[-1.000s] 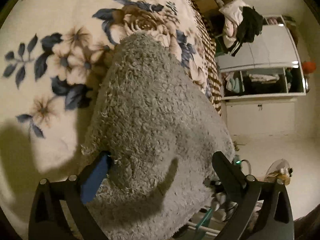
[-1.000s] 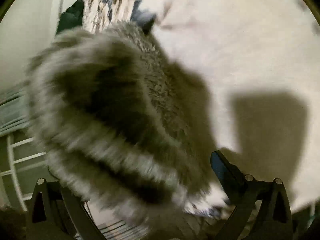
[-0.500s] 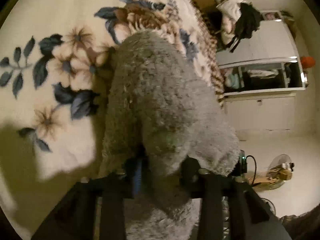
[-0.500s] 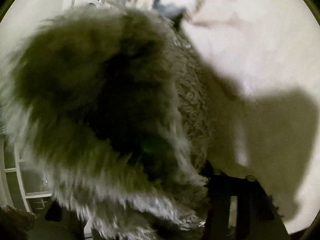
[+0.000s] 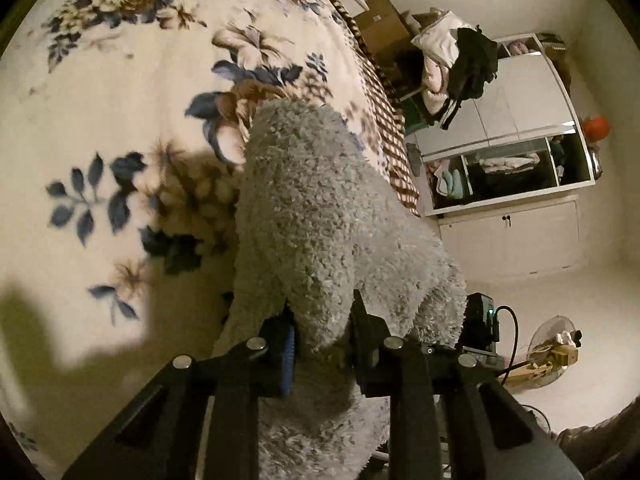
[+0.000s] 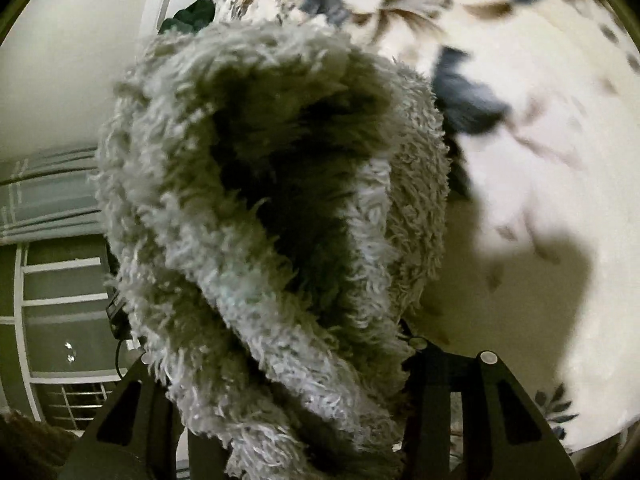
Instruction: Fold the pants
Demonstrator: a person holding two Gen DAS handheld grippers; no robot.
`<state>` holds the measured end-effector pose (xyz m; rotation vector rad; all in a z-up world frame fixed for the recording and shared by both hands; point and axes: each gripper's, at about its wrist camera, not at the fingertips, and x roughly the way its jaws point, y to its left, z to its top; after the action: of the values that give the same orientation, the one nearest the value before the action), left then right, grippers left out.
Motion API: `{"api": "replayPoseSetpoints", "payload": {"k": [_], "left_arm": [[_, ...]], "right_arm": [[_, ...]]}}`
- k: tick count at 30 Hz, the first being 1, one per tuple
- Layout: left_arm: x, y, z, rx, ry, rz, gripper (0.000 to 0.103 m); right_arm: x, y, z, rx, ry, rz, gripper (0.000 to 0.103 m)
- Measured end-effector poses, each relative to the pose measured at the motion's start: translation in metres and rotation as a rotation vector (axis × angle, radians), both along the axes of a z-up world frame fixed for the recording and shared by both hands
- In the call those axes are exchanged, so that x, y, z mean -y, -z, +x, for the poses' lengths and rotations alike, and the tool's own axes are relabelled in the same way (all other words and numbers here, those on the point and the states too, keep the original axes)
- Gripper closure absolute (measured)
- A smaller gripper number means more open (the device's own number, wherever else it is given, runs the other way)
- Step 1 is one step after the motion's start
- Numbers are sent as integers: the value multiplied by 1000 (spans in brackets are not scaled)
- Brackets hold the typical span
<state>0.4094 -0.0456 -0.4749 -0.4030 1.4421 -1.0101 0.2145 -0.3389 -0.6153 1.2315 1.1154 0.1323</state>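
The grey fluffy pants (image 5: 320,200) lie along the right edge of the floral bedspread (image 5: 100,120), the near end lifted. My left gripper (image 5: 322,328) is shut on a bunched fold of that near end. In the right wrist view the pants (image 6: 260,208) fill the middle, with an open dark hollow of fabric facing the camera. My right gripper (image 6: 280,364) is closed in on the near edge of the pants; its fingertips are buried in the fleece and hidden.
The bed's right edge with a brown checked sheet (image 5: 384,128) drops to the floor. A white wardrobe (image 5: 508,168) with clothes piled on top stands beyond. A black device with a cable (image 5: 482,316) and a fan (image 5: 552,352) sit on the floor.
Both grippers went from open around the pants' near edge to shut on it. The fabric has been raised off the bed and bunched toward the cameras.
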Motion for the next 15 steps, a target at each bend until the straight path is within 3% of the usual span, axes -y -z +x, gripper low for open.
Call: {"api": "replayPoseSetpoints", "payload": {"k": [4,5,7,8,9,10,13,15], "left_arm": [[-4,11,8,-12,4,28,82],[-4,13,8,-21,7,34,77],[-8,18,10,-76,-6,39,66],[-11,18,9,-101,-13,20,52],[-14,16,8,-114,-16,4,31],[-18,10,6,-106,-24,-14,23],[-20,1,-2,-109,-12,-52,18],[-15,4,-9,-121,23,-71,9]], "right_arm": [[4,5,-14,-10,-4,2,56],[-2,4,-5,-21,-18,-4,55],[-3,15,3,-88,-56,-7,40],[-3,24,0,-133,-61,-11,29],[-3,36,-6,-174,-61,2,18],[-3,42,-11,-187,-55,7,14],[0,58,-34,-233,-23,-7,6],[2,64,-49,-236,14,29,4]]}}
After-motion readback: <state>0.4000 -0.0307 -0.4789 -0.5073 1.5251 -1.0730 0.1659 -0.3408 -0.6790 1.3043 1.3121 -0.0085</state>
